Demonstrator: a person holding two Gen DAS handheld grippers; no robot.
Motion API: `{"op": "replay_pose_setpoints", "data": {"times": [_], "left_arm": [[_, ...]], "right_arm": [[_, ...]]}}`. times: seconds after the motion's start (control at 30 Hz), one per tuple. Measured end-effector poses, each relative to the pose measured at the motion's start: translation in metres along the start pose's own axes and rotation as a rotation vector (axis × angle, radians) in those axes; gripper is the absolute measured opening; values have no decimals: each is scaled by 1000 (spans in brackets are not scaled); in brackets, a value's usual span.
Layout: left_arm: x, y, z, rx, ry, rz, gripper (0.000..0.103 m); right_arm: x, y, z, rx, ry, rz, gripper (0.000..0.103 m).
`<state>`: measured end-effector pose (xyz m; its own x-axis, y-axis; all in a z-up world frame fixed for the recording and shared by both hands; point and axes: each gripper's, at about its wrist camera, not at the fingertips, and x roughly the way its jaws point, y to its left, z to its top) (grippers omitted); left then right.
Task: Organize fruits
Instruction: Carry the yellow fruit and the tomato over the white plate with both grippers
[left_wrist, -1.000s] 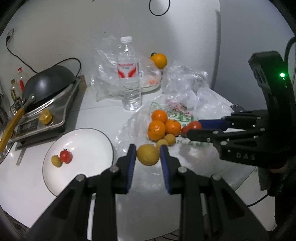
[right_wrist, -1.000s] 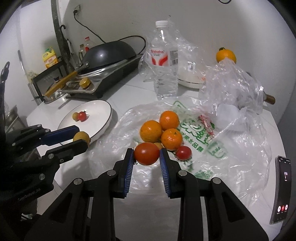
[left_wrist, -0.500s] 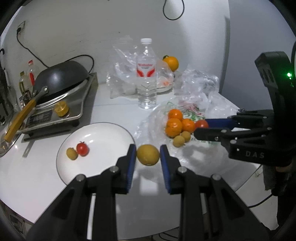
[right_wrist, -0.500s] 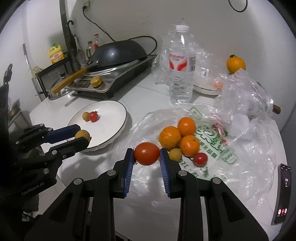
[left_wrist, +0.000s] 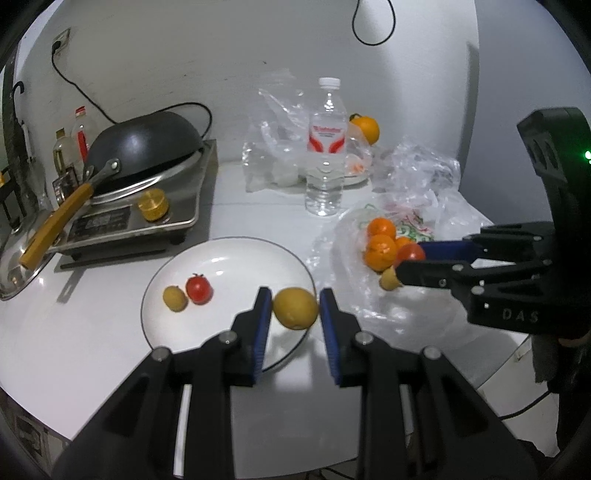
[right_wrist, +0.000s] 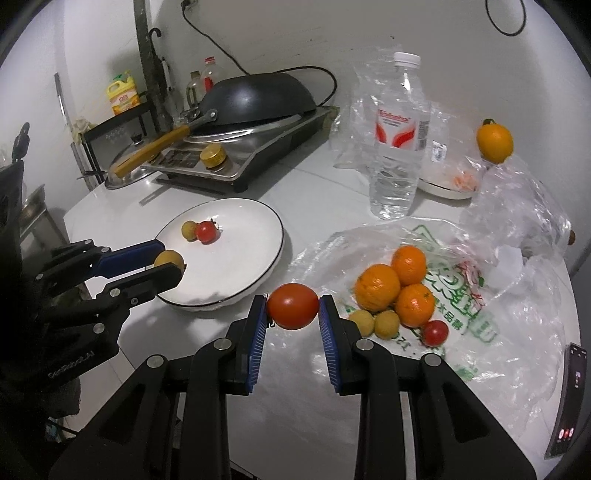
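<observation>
Now left gripper (left_wrist: 295, 310) clamped on yellow fruit (left_wrist: 295, 308), held over near edge of white plate (left_wrist: 229, 254). Right gripper (right_wrist: 293, 306) clamped on red tomato (right_wrist: 293, 306), above bare table between plate and plastic bag (right_wrist: 480, 295). On plate: small yellow fruit (left_wrist: 174, 298) touching cherry tomato (left_wrist: 199, 289). Oranges (right_wrist: 395, 284) clustered on bag.

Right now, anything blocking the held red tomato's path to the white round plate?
Nothing visible. The red tomato, clamped in the right gripper, has bare table up to the white round plate; the left gripper hovers over the plate's near-left edge.
</observation>
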<state>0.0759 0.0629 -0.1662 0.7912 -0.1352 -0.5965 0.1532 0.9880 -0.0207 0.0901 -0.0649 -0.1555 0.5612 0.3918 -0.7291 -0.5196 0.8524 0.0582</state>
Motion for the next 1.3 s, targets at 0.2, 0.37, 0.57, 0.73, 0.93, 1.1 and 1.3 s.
{"op": "replay_pose_setpoints", "data": {"times": [0.2, 0.37, 0.57, 0.73, 0.93, 1.1, 1.3], "left_arm": [[4, 19, -4, -26, 2, 7, 27], [9, 34, -6, -31, 9, 23, 27], [16, 52, -8, -42, 16, 44, 27], [24, 63, -11, -47, 28, 64, 27], [34, 75, -14, -49, 43, 91, 27], [43, 82, -16, -44, 59, 115, 27], [54, 87, -17, -38, 89, 135, 27]], "right_arm": [[9, 13, 7, -23, 15, 2, 31], [19, 22, 13, -31, 25, 8, 31], [32, 33, 20, -44, 39, 20, 31], [43, 39, 25, -52, 49, 30, 31], [56, 42, 30, -58, 62, 42, 31], [64, 44, 33, -61, 70, 52, 31], [75, 44, 35, -60, 80, 64, 31]]}}
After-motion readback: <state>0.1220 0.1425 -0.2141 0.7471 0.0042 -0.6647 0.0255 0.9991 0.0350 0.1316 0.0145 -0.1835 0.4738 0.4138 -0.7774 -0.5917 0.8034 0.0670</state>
